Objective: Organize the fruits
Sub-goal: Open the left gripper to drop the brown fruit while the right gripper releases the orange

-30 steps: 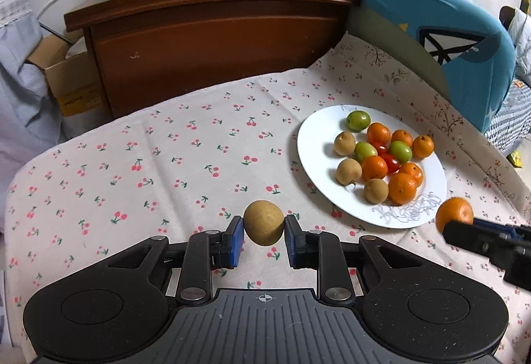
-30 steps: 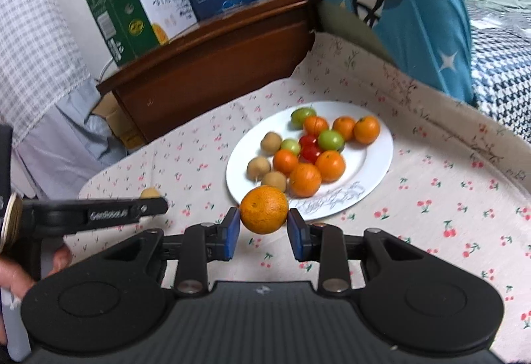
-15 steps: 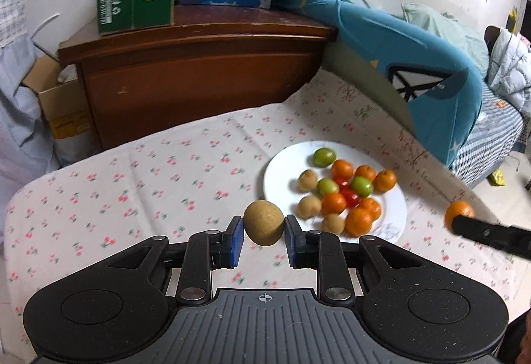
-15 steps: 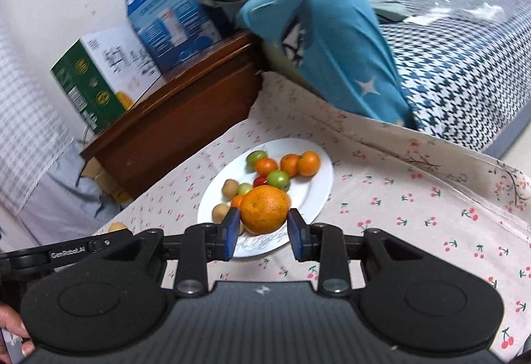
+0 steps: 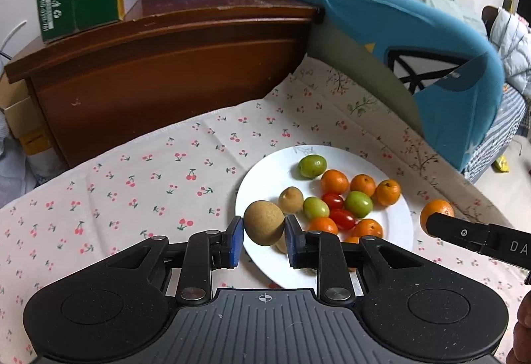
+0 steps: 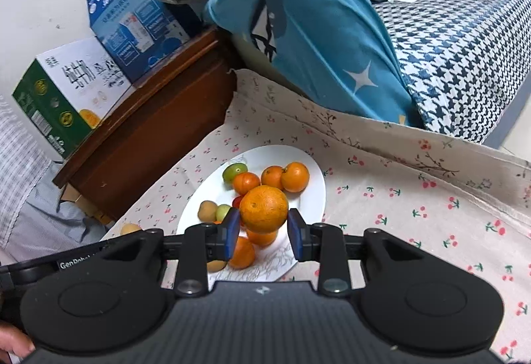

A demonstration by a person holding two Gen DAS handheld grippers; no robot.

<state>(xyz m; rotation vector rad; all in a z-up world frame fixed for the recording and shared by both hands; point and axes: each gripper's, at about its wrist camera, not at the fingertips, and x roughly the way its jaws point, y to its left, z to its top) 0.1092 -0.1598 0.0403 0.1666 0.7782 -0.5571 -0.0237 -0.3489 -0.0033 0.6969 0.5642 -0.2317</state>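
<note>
Left wrist view: left gripper has its jaws pinched on a brown fruit, held above the plate's near edge. Right gripper is clamped the same way on an orange, hanging over the fruit-filled plate on the cherry-print cloth.

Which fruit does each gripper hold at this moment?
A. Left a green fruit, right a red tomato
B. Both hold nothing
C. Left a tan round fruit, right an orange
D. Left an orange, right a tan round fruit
C: the left gripper is shut on the tan round fruit, and the right gripper is shut on the orange, both above the white plate.
</note>
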